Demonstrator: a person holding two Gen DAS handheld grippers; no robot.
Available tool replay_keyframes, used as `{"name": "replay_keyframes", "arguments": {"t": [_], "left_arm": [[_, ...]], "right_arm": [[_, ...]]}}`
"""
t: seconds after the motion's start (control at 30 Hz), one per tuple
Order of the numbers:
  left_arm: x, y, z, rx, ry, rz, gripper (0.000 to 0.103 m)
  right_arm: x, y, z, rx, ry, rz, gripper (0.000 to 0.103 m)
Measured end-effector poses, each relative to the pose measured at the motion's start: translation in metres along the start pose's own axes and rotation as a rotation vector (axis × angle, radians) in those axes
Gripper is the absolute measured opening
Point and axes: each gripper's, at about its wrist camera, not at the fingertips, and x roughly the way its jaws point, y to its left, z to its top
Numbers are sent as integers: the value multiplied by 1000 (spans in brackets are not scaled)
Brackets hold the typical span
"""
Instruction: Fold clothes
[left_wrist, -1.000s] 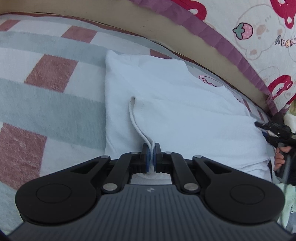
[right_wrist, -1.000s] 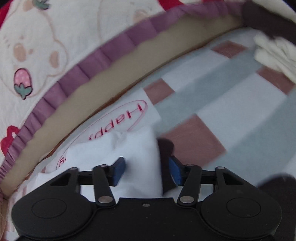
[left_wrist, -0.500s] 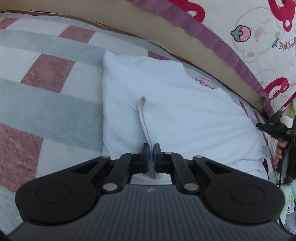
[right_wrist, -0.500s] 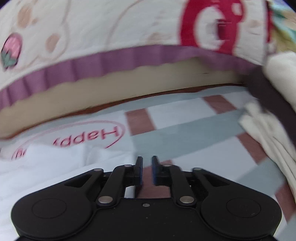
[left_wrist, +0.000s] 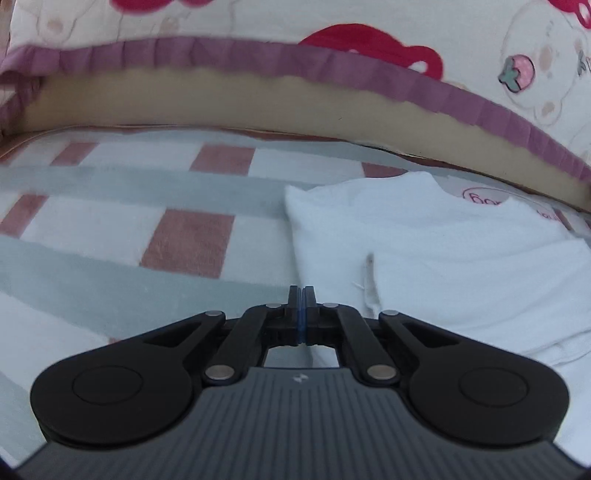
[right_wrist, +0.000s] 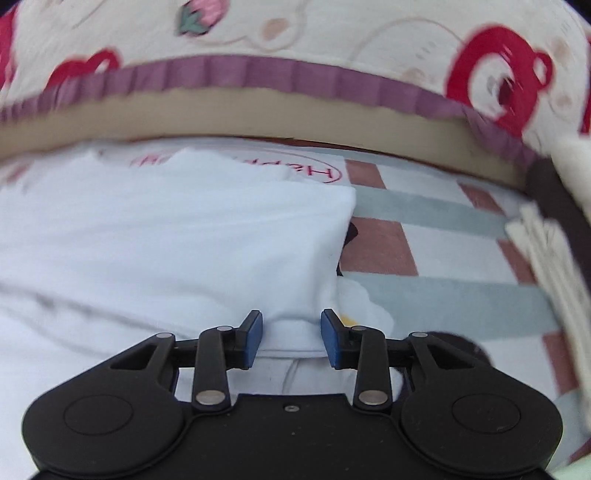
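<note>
Checked blanket (left_wrist: 184, 240) bore white garment (right_wrist: 166, 240); right gripper (right_wrist: 291, 334) straddled its corner, wide; left gripper (left_wrist: 301, 295) pinched empty beside it.

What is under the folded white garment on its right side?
The folded white garment lies on a checked blanket; a dark and yellow printed scrap peeks out beneath its edge. The rest is covered.

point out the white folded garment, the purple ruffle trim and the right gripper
white folded garment (left_wrist: 461, 266), left wrist view, flat top layer
purple ruffle trim (right_wrist: 258, 74), right wrist view, pleated band
right gripper (right_wrist: 291, 338), right wrist view, between the blue pads
</note>
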Motion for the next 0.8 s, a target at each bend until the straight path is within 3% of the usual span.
{"name": "replay_keyframes", "arguments": {"t": [0.07,0.23,0.4,0.43,0.53,0.67,0.8], "left_arm": [[1,12,0,-62,16,-57,1],[1,14,0,-56,36,-70,3],[1,8,1,-1,77,-32,8],[-1,7,-1,5,86,-31,9],[-8,-2,-7,40,126,-20,19],[-28,-18,-21,138,184,-5,35],[-60,-17,-39,114,201,-17,48]], "right_arm": [[-2,0,-2,-8,12,5,39],[-6,-6,-6,33,45,37,39],[-10,-11,-10,73,78,70,41],[-11,-12,-10,81,85,77,48],[-19,-20,-15,143,129,84,48],[-65,-27,-27,159,220,54,50],[-134,-49,-53,233,192,171,55]]}}
